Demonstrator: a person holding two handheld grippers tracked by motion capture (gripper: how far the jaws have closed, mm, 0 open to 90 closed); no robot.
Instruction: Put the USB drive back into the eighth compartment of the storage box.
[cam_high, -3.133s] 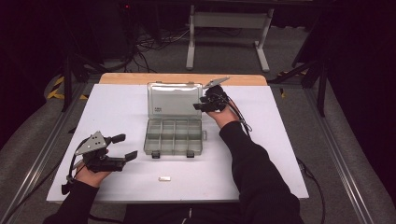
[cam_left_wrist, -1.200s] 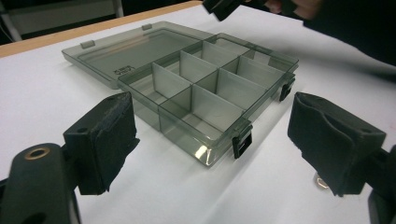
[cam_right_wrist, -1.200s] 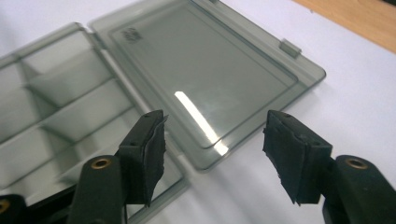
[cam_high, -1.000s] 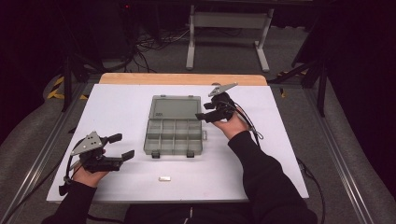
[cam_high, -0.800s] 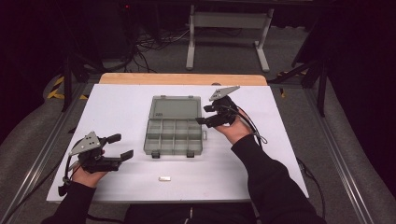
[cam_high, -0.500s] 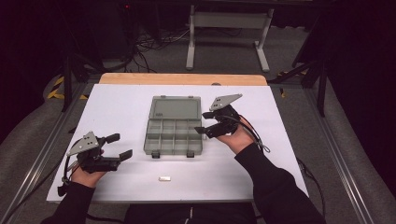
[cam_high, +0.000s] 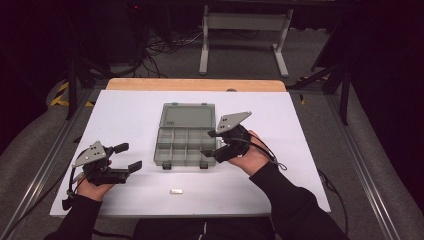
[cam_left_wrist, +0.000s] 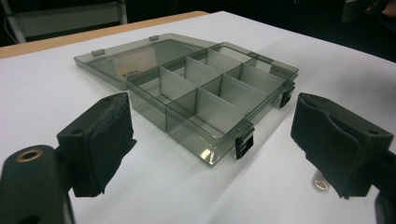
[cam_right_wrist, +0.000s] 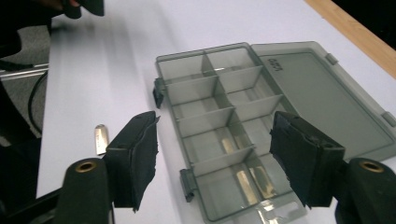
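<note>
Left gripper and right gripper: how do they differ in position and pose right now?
The left gripper rests low near the table's front-left corner, apart from the organizer box; the right gripper sits against the box's right side. The small metal piece lies between them. Both are open and hold nothing.

Open organizer box (cam_left_wrist: 201, 98), fingers (cam_left_wrist: 100, 140) spread

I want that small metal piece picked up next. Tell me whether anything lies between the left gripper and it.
Nothing visible does. The left gripper is open beside the small metal piece, with bare white table between them. The open compartment box lies farther back, off that path.
</note>
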